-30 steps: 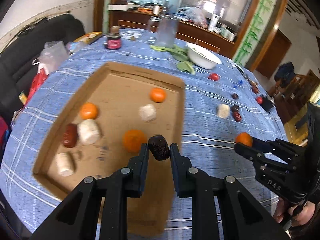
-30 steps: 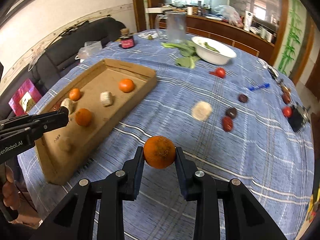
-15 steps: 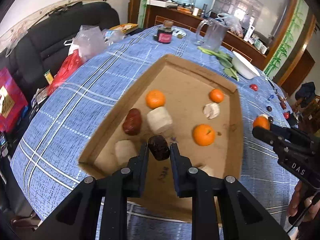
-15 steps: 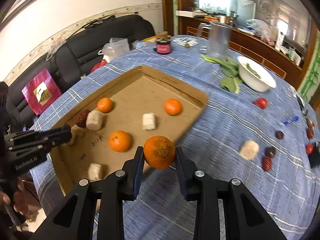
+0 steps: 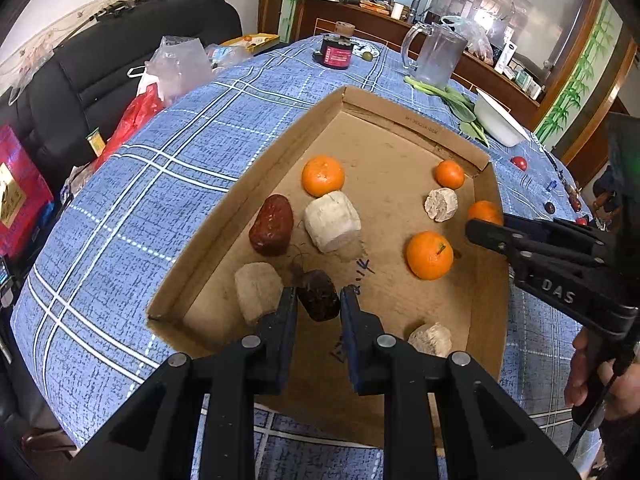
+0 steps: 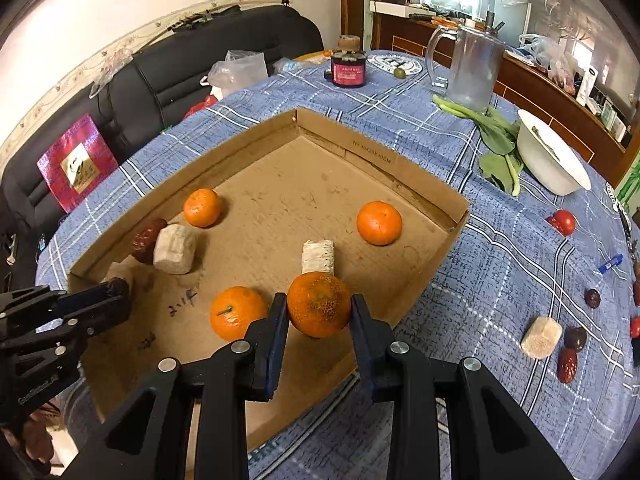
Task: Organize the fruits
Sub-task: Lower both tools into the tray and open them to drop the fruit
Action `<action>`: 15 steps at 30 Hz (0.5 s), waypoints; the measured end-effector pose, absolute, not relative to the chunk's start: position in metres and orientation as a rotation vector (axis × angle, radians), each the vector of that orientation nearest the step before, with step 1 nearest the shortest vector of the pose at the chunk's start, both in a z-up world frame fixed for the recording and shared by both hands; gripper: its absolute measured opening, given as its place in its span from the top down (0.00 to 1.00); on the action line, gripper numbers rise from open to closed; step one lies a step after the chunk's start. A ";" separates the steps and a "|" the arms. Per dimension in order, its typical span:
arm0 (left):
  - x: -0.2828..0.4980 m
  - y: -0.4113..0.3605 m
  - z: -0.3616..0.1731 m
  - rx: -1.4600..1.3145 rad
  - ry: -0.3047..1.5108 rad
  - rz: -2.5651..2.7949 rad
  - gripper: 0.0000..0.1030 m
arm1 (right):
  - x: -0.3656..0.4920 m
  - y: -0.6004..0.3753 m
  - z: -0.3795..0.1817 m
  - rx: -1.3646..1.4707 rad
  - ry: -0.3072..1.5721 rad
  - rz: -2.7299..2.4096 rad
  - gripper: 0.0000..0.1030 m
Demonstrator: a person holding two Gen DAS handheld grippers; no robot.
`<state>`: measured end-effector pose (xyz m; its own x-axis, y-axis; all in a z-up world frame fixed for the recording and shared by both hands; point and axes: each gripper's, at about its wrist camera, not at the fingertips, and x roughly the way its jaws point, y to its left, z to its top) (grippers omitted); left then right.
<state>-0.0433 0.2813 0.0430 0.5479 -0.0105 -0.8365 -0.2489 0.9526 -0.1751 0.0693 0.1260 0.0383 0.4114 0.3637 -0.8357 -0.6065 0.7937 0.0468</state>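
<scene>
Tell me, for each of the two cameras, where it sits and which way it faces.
Left wrist: rides the left gripper, facing down along its fingers into the cardboard tray; a dark date sits clamped; the right gripper and a hand show at right.
Right wrist: rides the right gripper, facing down over the tray's near edge; it clamps an orange; the left gripper shows at left.
Shared: tray, jug, white bowl.

R gripper clamps a mandarin over the cardboard tray w/ 3 other oranges inside; L gripper at tray's left corner.
</scene>
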 end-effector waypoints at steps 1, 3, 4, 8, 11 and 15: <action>-0.042 0.281 0.042 -0.289 0.986 0.139 0.80 | 0.070 0.127 0.038 -0.284 0.972 0.620 0.68; -0.040 0.279 0.040 -0.288 0.991 0.132 0.80 | 0.073 0.129 0.033 -0.297 0.977 0.618 0.68; -0.039 0.278 0.038 -0.287 0.995 0.129 0.80 | 0.074 0.129 0.032 -0.300 0.980 0.616 0.68; -0.033 0.275 0.034 -0.282 1.007 0.125 0.80 | 0.079 0.129 0.025 -0.307 0.990 0.618 0.68; -0.030 0.275 0.028 -0.289 1.023 0.128 0.80 | 0.080 0.133 0.023 -0.322 0.989 0.620 0.68; -0.026 0.275 0.024 -0.290 1.032 0.138 0.80 | 0.081 0.136 0.019 -0.352 0.983 0.624 0.67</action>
